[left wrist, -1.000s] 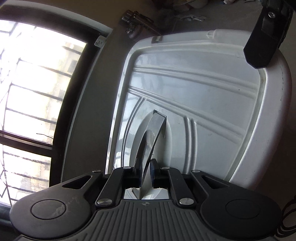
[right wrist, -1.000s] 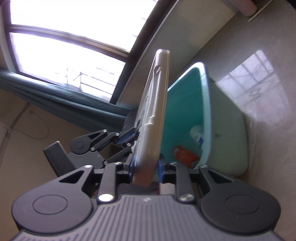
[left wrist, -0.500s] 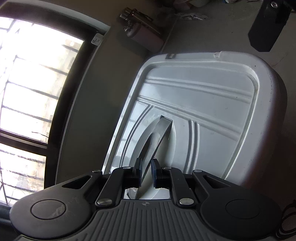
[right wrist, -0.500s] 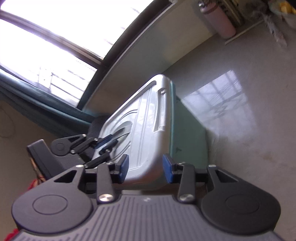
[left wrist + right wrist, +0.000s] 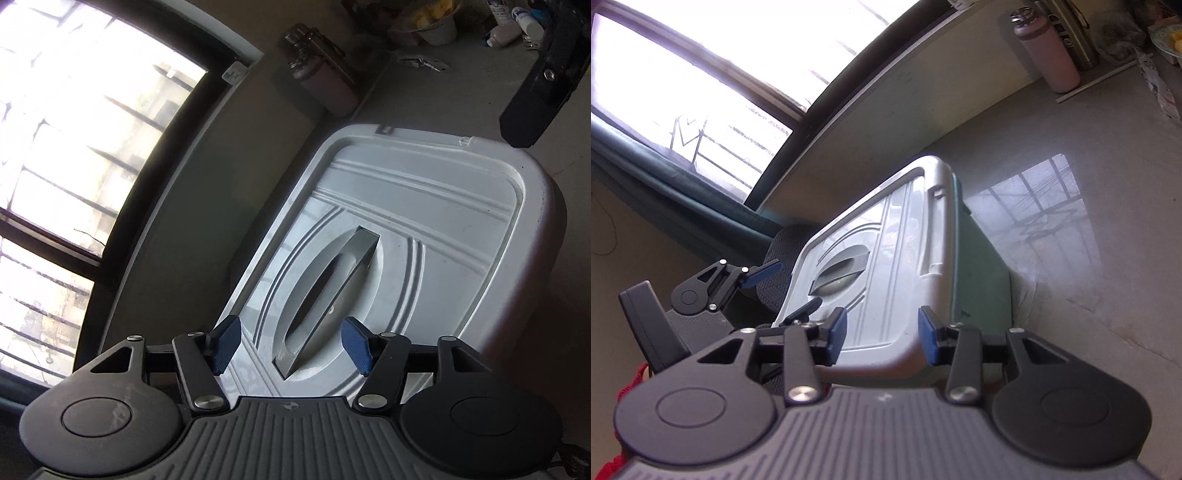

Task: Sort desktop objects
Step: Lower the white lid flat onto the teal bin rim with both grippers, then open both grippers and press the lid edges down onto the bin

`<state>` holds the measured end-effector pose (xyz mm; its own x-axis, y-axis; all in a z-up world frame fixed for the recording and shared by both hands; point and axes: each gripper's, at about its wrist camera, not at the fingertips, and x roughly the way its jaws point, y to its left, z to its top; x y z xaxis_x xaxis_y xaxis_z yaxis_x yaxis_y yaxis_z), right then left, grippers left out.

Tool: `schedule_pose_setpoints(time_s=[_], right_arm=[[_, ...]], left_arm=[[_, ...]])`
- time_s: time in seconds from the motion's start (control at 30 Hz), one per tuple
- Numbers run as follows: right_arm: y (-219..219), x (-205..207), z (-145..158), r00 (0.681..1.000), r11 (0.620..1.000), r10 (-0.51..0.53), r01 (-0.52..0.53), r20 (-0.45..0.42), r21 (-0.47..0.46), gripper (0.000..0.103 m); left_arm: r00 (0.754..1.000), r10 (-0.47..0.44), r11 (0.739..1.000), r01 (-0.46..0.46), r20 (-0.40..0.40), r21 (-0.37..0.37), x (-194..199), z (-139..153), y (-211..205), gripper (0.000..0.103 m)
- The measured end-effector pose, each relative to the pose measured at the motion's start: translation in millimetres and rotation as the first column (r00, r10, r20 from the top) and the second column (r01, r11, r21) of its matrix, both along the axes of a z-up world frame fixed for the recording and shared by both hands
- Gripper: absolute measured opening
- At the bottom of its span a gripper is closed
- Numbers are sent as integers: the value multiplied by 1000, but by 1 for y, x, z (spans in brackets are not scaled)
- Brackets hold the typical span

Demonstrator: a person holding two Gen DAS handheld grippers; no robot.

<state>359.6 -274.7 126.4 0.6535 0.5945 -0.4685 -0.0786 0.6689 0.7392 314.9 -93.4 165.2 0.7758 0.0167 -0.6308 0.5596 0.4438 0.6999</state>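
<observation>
We found the white lid (image 5: 436,229) lying flat and seated on the green bin (image 5: 982,266), which stood on the table (image 5: 1108,295) at mid-frame in both views. Our left tool (image 5: 290,345) was released, its blue pads spread to either side of the grey handle (image 5: 328,295) at the lid's centre without touching it. Our right tool (image 5: 882,334) was likewise spread wide and held nothing, sitting at the lid's near edge low in the right view.

We judged the lid stiff, light moulded plastic with a glossy, probably slippery face, so the raised handle was the sound place to take hold; the rolled rim offered a second grip for a tool coming in edge-on. The bin looked rigid too, though we could not tell what it held with the lid down.

The lid was pale with ribbed lines curving round an oval recess, and a small latch tab (image 5: 936,192) at one side. A pink bottle (image 5: 1049,51) stood well apart in the upper right, beside the wall.
</observation>
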Motion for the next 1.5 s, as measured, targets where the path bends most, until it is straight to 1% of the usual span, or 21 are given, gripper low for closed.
schedule_pose_setpoints(time_s=[0.13, 0.27, 0.37, 0.43, 0.5, 0.53, 0.57, 0.6, 0.67, 0.73, 0.77, 0.83, 0.87, 0.93, 1.0, 1.1, 1.17, 1.23, 1.33, 1.43, 1.5], right_arm=[[7, 3, 4, 1000, 1000, 20, -20, 3, -5, 42], [14, 5, 12, 999, 999, 37, -37, 8, -30, 44], [21, 6, 22, 998, 997, 59, -58, 23, -54, 55], [27, 7, 31, 998, 993, 63, -60, 30, -103, 64], [32, 8, 38, 998, 986, 60, -54, 35, -159, 69], [34, 8, 42, 998, 981, 56, -48, 37, -189, 73], [36, 9, 44, 998, 977, 52, -43, 34, -210, 74], [37, 10, 46, 998, 974, 48, -41, 26, -221, 77], [41, 12, 48, 999, 968, 39, -37, 5, -248, 80], [47, 15, 47, 1000, 957, 28, -31, -14, -289, 86], [50, 16, 47, 999, 950, 22, -29, -24, -310, 87], [57, 18, 46, 999, 936, 10, -24, -42, -352, 89], [60, 20, 45, 999, 928, 4, -22, -51, -372, 89], [66, 22, 44, 998, 911, -10, -19, -69, -413, 90], [72, 24, 44, 996, 892, -24, -17, -86, -453, 90], [82, 28, 42, 993, 860, -47, -16, -110, -511, 90], [88, 30, 41, 990, 836, -63, -16, -125, -548, 90], [90, 30, 42, 989, 830, -70, -13, -128, -557, 90], [92, 30, 43, 988, 829, -75, -13, -134, -559, 90], [93, 30, 42, 987, 825, -82, -12, -140, -565, 90], [94, 30, 42, 986, 822, -88, -8, -140, -569, 90]], left_arm=[[997, 42, 992, -49, -62, -117, 1, 11, 17, 64], [991, 64, 970, -90, -119, -226, 5, 22, 35, 64], [984, 89, 947, -131, -154, -292, 4, 29, 49, 64], [976, 126, 925, -180, -177, -334, 3, 34, 61, 64], [962, 154, 884, -236, -226, -403, 3, 37, 78, 64], [947, 176, 848, -284, -268, -447, 4, 38, 89, 64], [925, 205, 802, -347, -321, -487, 6, 37, 101, 64], [896, 235, 757, -411, -376, -508, 10, 33, 112, 64], [833, 282, 666, -527, -477, -527, 17, 22, 134, 64], [771, 326, 589, -618, -546, -521, 18, 7, 152, 64], [755, 348, 569, -641, -556, -515, 16, 1, 159, 64], [761, 404, 574, -643, -508, -506, 8, -6, 166, 69], [752, 437, 577, -655, -494, -488, 5, -9, 167, 70], [735, 494, 558, -678, -465, -479, -1, -12, 173, 70], [731, 514, 547, -682, -448, -485, -6, -12, 177, 71], [727, 546, 542, -685, -416, -486, -10, -15, 184, 72], [716, 571, 536, -696, -401, -478, -9, -14, 191, 72], [705, 580, 523, -706, -407, -478, -7, -18, 195, 72], [708, 552, 506, -704, -441, -498, -3, -22, 200, 73], [708, 540, 506, -705, -455, -497, 4, -27, 199, 74], [712, 534, 510, -701, -456, -498, 9, -18, 200, 75]])
